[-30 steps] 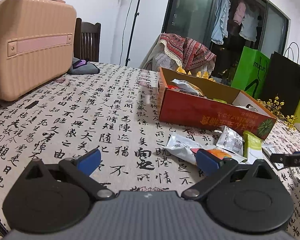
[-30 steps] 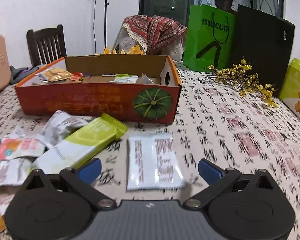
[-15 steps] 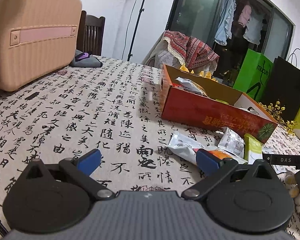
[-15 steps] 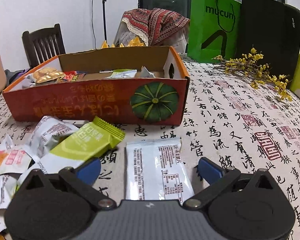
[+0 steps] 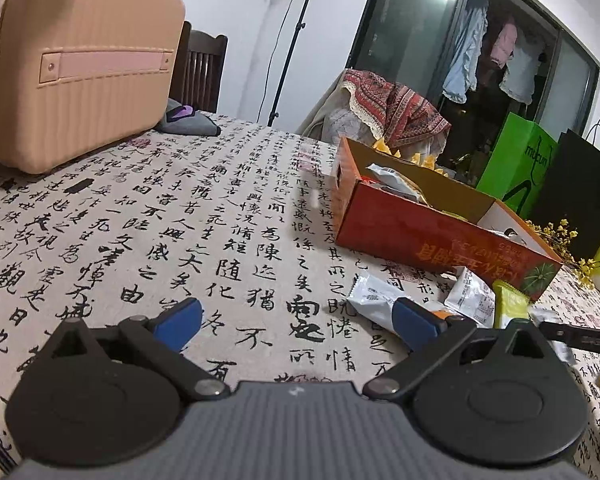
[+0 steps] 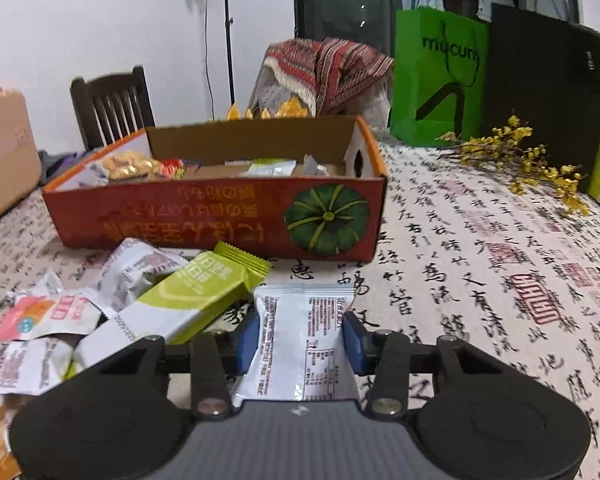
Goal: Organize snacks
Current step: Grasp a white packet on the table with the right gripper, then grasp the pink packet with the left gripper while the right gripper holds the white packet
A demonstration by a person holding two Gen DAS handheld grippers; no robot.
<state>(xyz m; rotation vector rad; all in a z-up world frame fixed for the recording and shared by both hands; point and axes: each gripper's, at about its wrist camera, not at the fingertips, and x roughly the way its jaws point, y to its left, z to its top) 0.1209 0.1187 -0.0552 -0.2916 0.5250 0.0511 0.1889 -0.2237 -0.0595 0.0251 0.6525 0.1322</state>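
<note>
- Left wrist view: the left gripper (image 5: 296, 320) hovers with jaws spread wide and empty over the tablecloth (image 5: 180, 216), the snack pile (image 5: 428, 304) at lower right awaiting sorting.
- Right wrist view: the right gripper (image 6: 300, 338), its jaws having just closed, pinches the white packet (image 6: 302, 340) at bottom centre, apparently bound for the orange box (image 6: 220, 220) behind.

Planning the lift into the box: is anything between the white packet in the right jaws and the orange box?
Only the box's near wall, which the white packet must clear. The green packet lies just left. The right gripper has just closed on it.
</note>
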